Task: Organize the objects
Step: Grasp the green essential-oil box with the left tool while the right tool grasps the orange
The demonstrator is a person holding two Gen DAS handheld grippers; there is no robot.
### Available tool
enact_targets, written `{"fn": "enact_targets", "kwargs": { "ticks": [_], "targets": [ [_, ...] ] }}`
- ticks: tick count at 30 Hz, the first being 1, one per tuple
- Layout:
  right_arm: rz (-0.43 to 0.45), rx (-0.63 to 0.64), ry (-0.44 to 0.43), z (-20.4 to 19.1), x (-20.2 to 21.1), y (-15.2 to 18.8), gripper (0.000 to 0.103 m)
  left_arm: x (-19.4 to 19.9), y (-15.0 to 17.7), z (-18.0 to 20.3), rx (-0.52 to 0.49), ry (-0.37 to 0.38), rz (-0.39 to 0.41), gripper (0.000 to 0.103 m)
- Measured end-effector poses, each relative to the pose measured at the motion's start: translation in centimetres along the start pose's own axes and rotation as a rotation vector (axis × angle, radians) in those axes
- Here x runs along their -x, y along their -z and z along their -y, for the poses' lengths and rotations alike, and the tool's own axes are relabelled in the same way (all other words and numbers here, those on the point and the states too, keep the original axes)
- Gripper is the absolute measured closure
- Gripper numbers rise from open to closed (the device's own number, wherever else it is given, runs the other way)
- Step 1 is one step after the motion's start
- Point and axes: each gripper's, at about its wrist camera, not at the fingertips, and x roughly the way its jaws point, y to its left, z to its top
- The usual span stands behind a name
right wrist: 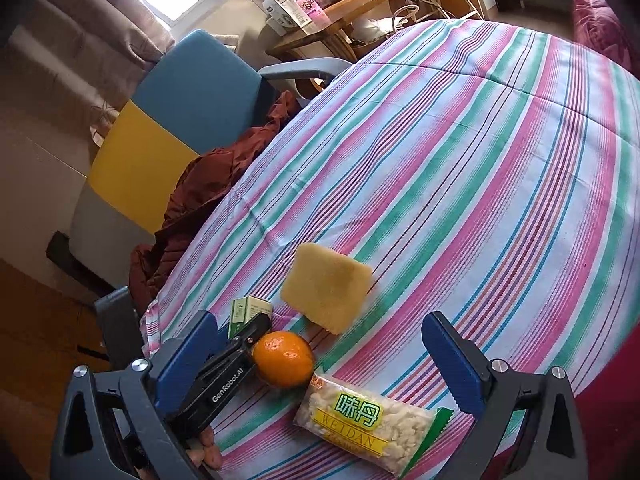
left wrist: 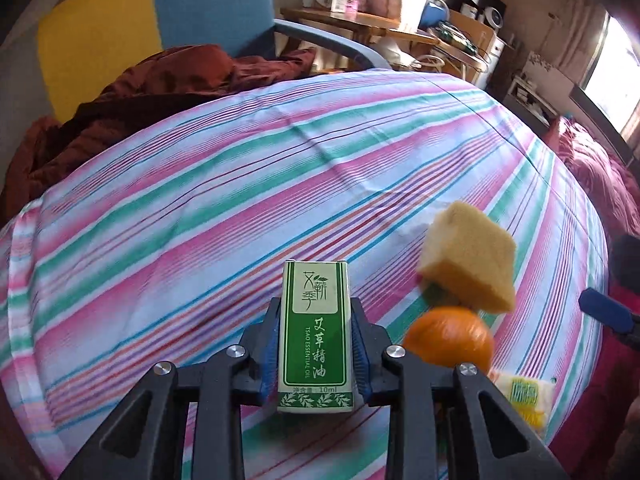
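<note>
The left gripper (left wrist: 316,334) was clamped on a small green-and-white cardboard essential-oil box (left wrist: 315,338), upright between its blue pads over the striped cotton sheet (left wrist: 200,184). Right of it lay a glossy round orange (right wrist: 283,358), partly hidden in the left view, a porous yellow sponge block (right wrist: 326,292) and a crinkly snack packet (right wrist: 366,420). The right gripper (right wrist: 320,360) stood wide open, holding nothing.

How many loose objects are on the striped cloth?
4: a green box gripped in the left tool; an orange beside it; a yellow sponge behind the orange; a snack packet nearest the right tool. Others may be hidden.
</note>
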Motion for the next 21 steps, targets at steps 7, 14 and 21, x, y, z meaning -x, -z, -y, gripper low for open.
{"fn": "enact_targets", "kwargs": {
  "ticks": [7,14,21],
  "targets": [
    [-0.03,0.108,0.023,-1.6,-0.7,0.4,0.0,4.3,6.4,-3.2,0.134,-0.037,0.05,0.072],
    [-0.074,0.331,0.084,-5.1,-2.1,2.5,0.002,6.0,10.6,-3.2,0.16,-0.053,0.104,0.072],
    [-0.116,0.466,0.18,-6.6,-4.5,3.7,0.022,5.8,10.6,-3.2,0.157,-0.04,0.128,0.072]
  ]
}}
